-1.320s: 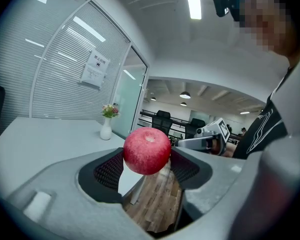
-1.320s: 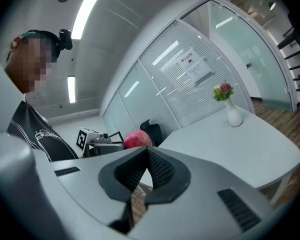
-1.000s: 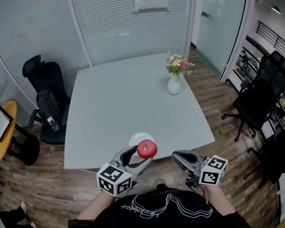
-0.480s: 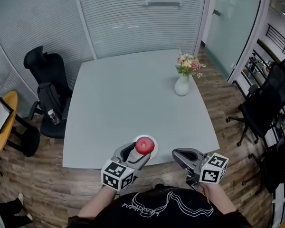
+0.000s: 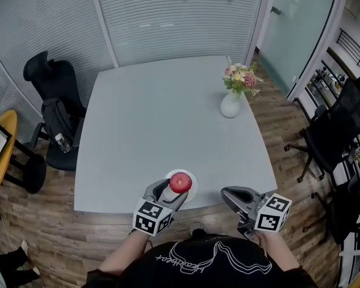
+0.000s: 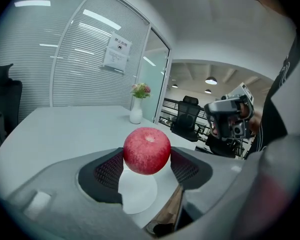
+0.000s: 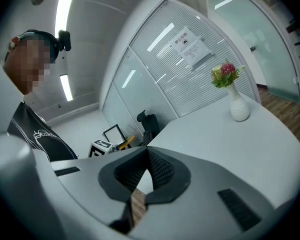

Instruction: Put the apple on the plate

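A red apple (image 5: 180,182) (image 6: 146,150) is held between the jaws of my left gripper (image 5: 174,189) (image 6: 147,163), which is shut on it. The apple hangs just above a small white plate (image 5: 190,188) (image 6: 138,195) at the near edge of the grey table (image 5: 168,119). My right gripper (image 5: 234,198) (image 7: 145,170) is shut and empty, held off the table's near right edge, to the right of the plate. Its jaw tips meet in the right gripper view.
A white vase of flowers (image 5: 233,100) (image 6: 136,110) (image 7: 238,104) stands at the table's far right. A black office chair (image 5: 48,95) is at the table's left, another (image 5: 336,131) at the right. Wood floor (image 5: 42,227) lies below the near edge.
My left gripper has carried the apple forward and down, from in front of the plate to directly over it. The right gripper has stayed roughly where it was.
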Available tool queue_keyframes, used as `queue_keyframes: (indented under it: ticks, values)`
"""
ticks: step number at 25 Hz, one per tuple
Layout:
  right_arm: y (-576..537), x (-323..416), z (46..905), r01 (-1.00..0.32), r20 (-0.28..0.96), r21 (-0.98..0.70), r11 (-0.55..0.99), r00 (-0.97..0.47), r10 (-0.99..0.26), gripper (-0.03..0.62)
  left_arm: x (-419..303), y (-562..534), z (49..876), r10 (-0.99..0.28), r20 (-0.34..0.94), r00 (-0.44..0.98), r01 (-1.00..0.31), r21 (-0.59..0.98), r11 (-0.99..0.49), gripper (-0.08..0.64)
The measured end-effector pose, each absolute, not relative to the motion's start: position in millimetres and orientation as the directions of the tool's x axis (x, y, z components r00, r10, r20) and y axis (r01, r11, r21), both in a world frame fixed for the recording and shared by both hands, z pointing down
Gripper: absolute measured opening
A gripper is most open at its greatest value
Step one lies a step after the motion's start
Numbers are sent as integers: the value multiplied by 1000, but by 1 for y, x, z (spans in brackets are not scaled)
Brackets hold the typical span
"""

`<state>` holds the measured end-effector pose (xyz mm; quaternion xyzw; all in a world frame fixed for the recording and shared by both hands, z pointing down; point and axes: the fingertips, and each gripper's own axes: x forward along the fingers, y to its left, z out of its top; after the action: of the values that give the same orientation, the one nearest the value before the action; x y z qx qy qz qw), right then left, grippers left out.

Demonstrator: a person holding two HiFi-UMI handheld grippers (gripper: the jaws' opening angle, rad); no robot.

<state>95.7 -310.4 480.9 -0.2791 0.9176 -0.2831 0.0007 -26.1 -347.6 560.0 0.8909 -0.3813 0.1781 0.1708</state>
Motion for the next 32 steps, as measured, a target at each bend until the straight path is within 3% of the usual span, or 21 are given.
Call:
queue_keyframes:
  ticks: [22, 32]
  values:
    - [-324, 116, 505, -557, 220, -543, 629, -817, -534, 9, -37, -375, 677, -594, 591, 546, -804, 171, -569, 301]
    - [-326, 118, 513, -562, 234, -556, 612, -813, -534, 9, -33, -375, 688, -589, 582, 560, -791, 166, -588, 301]
